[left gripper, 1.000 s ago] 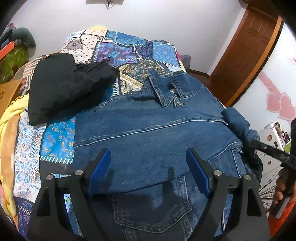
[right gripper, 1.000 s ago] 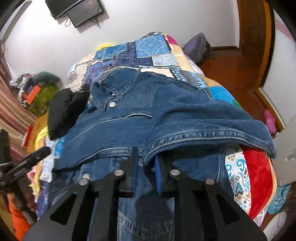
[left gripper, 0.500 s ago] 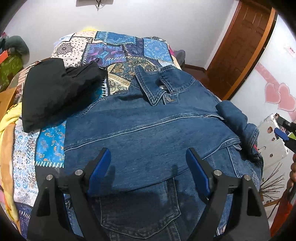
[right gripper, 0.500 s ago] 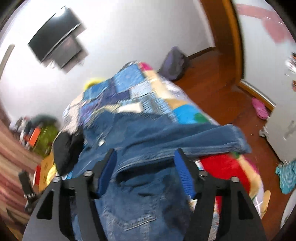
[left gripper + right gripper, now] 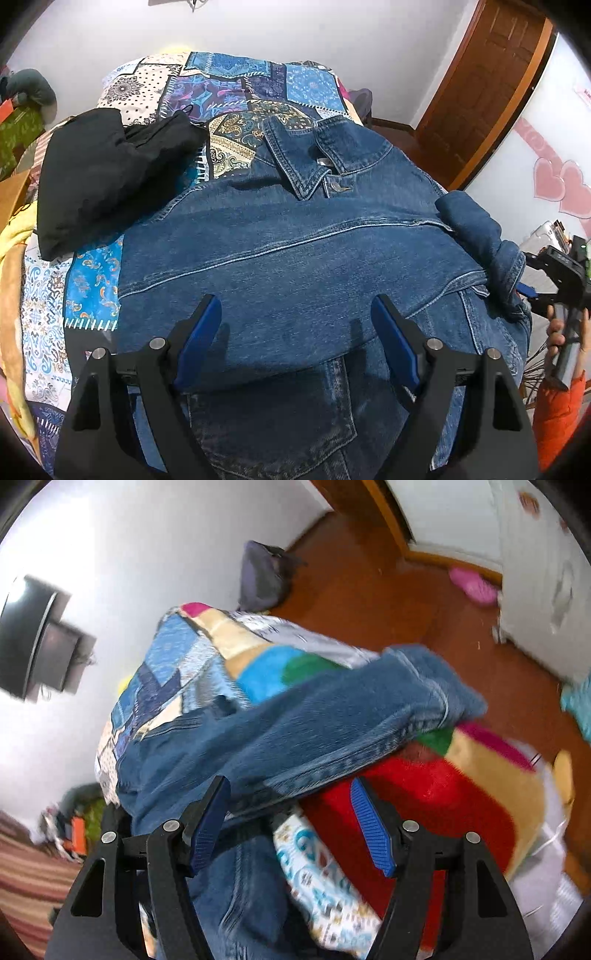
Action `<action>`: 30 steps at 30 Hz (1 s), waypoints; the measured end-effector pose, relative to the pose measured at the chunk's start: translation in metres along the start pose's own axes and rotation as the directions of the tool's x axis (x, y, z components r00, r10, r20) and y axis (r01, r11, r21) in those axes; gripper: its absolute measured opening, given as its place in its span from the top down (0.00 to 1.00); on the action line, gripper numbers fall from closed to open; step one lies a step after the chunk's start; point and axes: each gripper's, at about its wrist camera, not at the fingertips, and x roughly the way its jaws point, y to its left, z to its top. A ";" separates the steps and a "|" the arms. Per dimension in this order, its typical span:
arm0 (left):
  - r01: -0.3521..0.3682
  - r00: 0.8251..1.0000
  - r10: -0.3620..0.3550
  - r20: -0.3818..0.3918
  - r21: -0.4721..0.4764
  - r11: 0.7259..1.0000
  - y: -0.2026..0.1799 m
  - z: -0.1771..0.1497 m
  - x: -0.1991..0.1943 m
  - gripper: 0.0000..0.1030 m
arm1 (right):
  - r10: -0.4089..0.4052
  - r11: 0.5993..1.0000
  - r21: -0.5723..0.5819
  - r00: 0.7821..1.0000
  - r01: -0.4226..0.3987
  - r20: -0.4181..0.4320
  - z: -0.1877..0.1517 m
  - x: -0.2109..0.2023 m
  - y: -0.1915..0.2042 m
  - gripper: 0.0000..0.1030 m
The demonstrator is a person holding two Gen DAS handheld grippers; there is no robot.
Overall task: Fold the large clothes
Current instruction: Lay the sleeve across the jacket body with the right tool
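Observation:
A blue denim jacket [image 5: 295, 251] lies on the patchwork bed, collar at the far end, one sleeve folded across its front. Denim jeans [image 5: 277, 424] lie under its near edge. My left gripper [image 5: 295, 332] is open and empty, hovering over the jacket's lower part. The other sleeve [image 5: 480, 240] lies bunched at the bed's right edge. My right gripper [image 5: 288, 823] is open and empty beside that sleeve [image 5: 332, 731], which hangs over the bed edge. The right gripper also shows in the left wrist view [image 5: 532, 291] at the far right.
A black garment [image 5: 107, 173] lies on the quilt [image 5: 229, 85] at the left. A red and yellow blanket [image 5: 461, 794] hangs at the bed's right side. Wooden floor [image 5: 388, 602], a grey bag [image 5: 262, 576] and a door [image 5: 491, 85] lie beyond.
My right gripper opened and let go of the sleeve, then pulled back to the right off the bed edge. The sleeve now lies bunched there. My left gripper barely moved.

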 end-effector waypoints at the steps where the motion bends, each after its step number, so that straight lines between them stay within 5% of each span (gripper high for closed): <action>1: 0.002 1.000 -0.002 -0.001 -0.001 1.000 0.000 0.000 0.001 0.20 | 0.004 1.000 0.014 1.000 -0.005 0.020 0.003 0.003 -0.004 0.38; 4: 0.004 1.000 -0.004 -0.005 -0.004 1.000 0.000 -0.001 0.002 0.20 | -0.012 0.999 0.052 0.998 0.009 0.056 0.012 0.009 -0.013 0.41; 6: 0.000 1.000 0.000 -0.007 -0.005 1.000 0.000 -0.001 0.003 0.20 | -0.048 0.998 0.052 0.996 0.044 0.074 0.014 0.011 -0.010 0.56; 13: -0.005 1.000 0.005 0.004 -0.008 1.000 0.004 -0.003 -0.001 0.20 | -0.101 0.982 -0.142 0.980 0.126 0.171 0.011 -0.004 0.022 0.86; 22: 0.009 0.999 -0.009 0.036 -0.013 1.000 0.010 -0.006 -0.014 0.20 | 0.071 0.945 -0.328 0.962 0.020 0.265 0.010 -0.067 0.089 0.91; 30: 0.020 0.996 -0.016 0.089 -0.043 0.999 0.029 -0.011 -0.036 0.20 | 0.270 0.802 -0.589 0.939 -0.097 0.213 -0.038 -0.100 0.194 0.91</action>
